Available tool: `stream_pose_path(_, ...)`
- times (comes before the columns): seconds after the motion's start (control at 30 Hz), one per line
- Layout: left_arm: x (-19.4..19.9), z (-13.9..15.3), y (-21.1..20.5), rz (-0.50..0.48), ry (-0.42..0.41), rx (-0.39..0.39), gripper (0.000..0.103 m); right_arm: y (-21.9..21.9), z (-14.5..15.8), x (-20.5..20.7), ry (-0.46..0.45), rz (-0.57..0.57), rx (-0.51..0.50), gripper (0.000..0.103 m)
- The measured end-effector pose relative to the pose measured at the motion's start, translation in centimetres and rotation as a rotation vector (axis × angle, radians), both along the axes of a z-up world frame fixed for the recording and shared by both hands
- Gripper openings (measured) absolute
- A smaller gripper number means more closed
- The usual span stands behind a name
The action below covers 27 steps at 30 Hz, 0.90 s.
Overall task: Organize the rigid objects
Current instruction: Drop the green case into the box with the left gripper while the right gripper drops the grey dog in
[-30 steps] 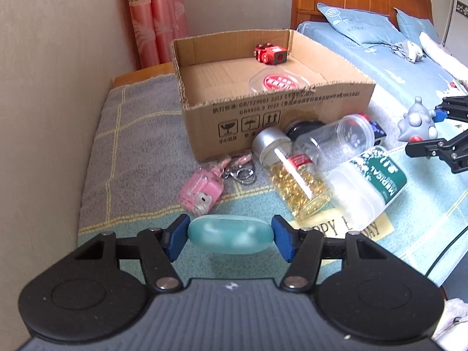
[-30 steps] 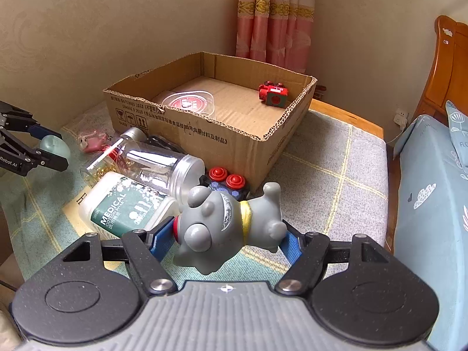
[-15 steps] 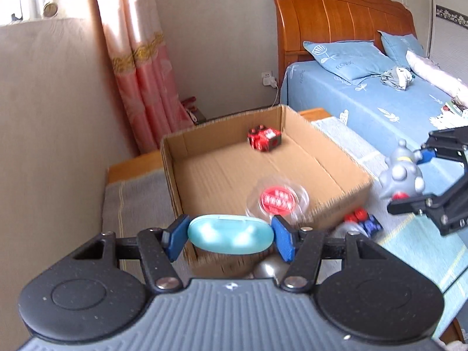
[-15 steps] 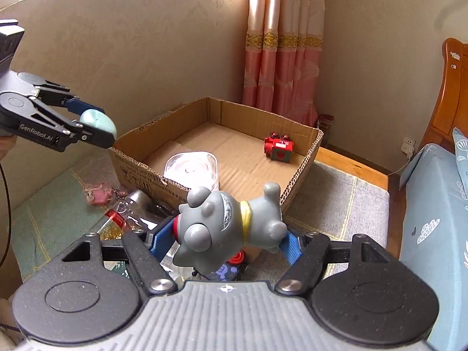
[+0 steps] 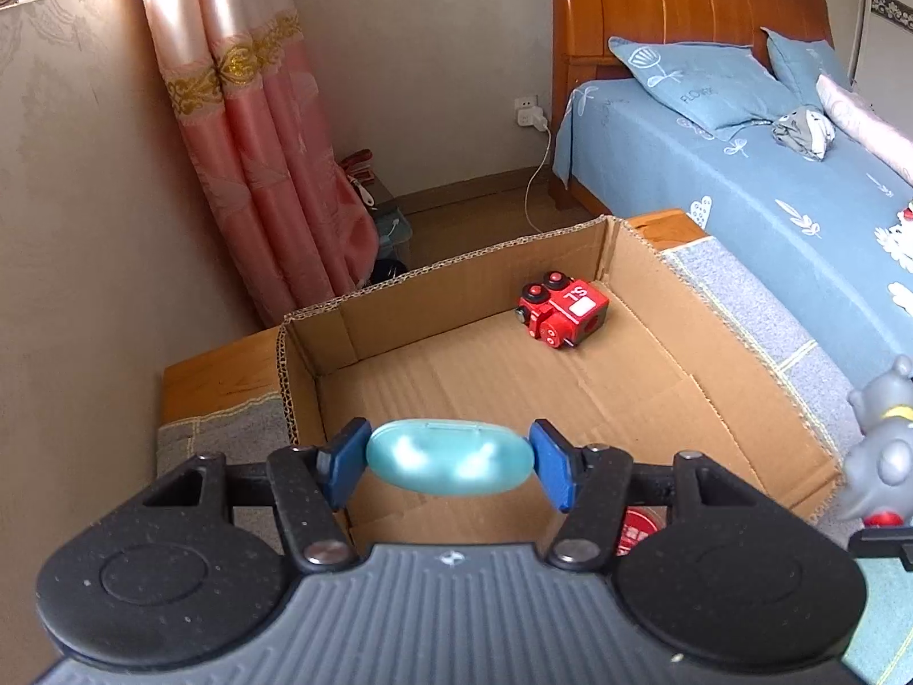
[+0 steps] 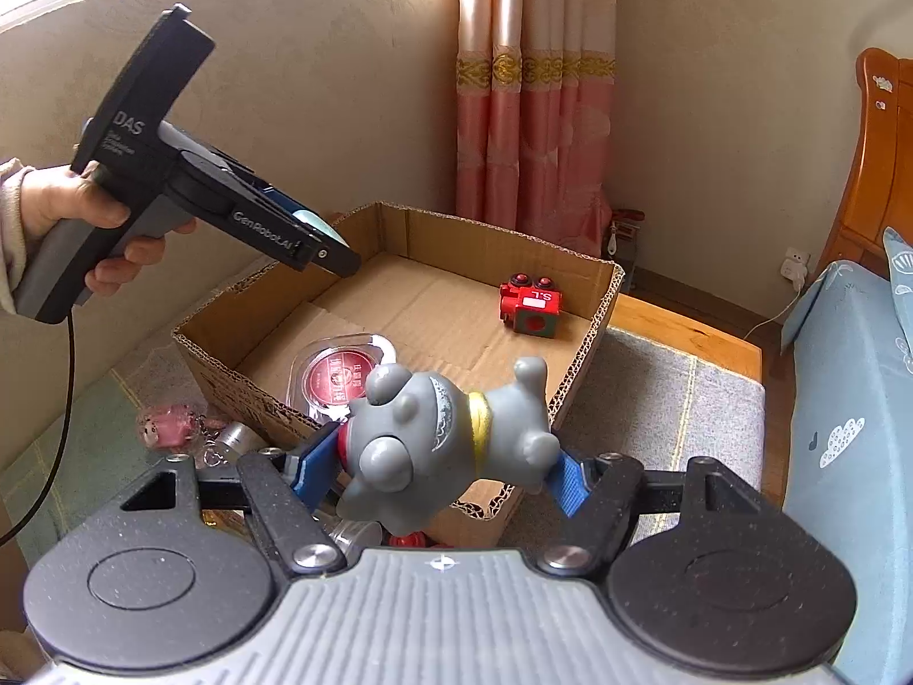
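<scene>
In the left wrist view, a teal oval case [image 5: 449,465] is clamped in the left gripper [image 5: 449,467] over the cardboard box [image 5: 742,399], its long axis crosswise; a red toy train [image 5: 562,317] is already boxed.

In the right wrist view, a grey toy figure [image 6: 445,439] is clamped sideways, head leftward, in the right gripper [image 6: 445,471] at the box's near edge. A round sealed pack [image 6: 336,377] lies inside; a pink keychain [image 6: 168,425] remains outside.

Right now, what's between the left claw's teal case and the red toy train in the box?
Only bare box floor between teal case and red toy train; left wrist view.
</scene>
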<state>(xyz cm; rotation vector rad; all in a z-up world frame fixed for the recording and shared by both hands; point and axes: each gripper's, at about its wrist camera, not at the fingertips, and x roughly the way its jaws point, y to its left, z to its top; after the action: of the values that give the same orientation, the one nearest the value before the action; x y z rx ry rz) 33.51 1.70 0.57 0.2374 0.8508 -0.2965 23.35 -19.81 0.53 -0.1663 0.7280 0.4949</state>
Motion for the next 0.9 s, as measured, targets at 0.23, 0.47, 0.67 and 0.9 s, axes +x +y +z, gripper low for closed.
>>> stream_pose_path(0.23,3.1,-1.9,0.1,0.050,0.018,0.017,0.060,0.1,0.3,0.0,0.001,-0.009,0.000,0.078)
stream_pose_path(0.47,2.8,-1.5,0.6,0.105,-0.010,-0.019,0.093,0.4,0.7,-0.1,0.003,-0.009,-0.013,0.078)
stream_pose_path(0.67,-0.7,0.7,0.7,0.099,-0.065,0.008,0.093,0.9,0.6,0.4,0.019,-0.020,-0.030,0.078)
stream_pose_path(0.9,-6.7,2.2,1.7,0.129,-0.136,0.022,0.093,1.7,0.6,2.3,0.062,-0.056,-0.029,0.078)
